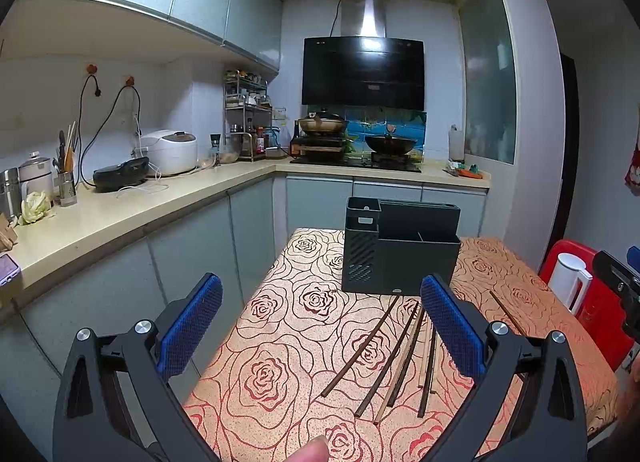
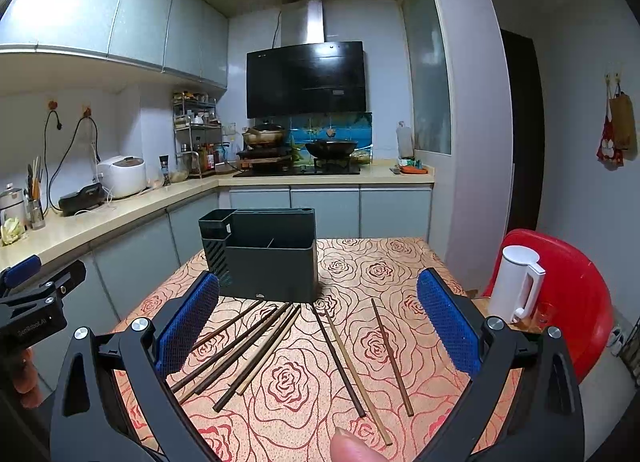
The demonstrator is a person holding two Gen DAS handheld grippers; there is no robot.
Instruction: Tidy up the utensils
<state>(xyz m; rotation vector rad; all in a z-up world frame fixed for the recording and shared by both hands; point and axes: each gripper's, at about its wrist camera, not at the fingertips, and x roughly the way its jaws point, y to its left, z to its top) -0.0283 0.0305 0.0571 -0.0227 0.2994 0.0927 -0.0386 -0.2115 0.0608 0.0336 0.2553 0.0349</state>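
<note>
white kettle (image 2: 516, 284) on red chair (image 2: 576, 290); rice cooker (image 1: 170, 151) on counter (image 1: 120, 210); wok (image 2: 331, 147)

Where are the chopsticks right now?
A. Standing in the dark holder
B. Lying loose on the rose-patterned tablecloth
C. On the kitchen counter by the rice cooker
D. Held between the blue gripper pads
B: the chopsticks lie scattered flat on the tablecloth in front of the dark utensil holder, and both the right gripper and the left gripper are open and hold nothing.
</note>
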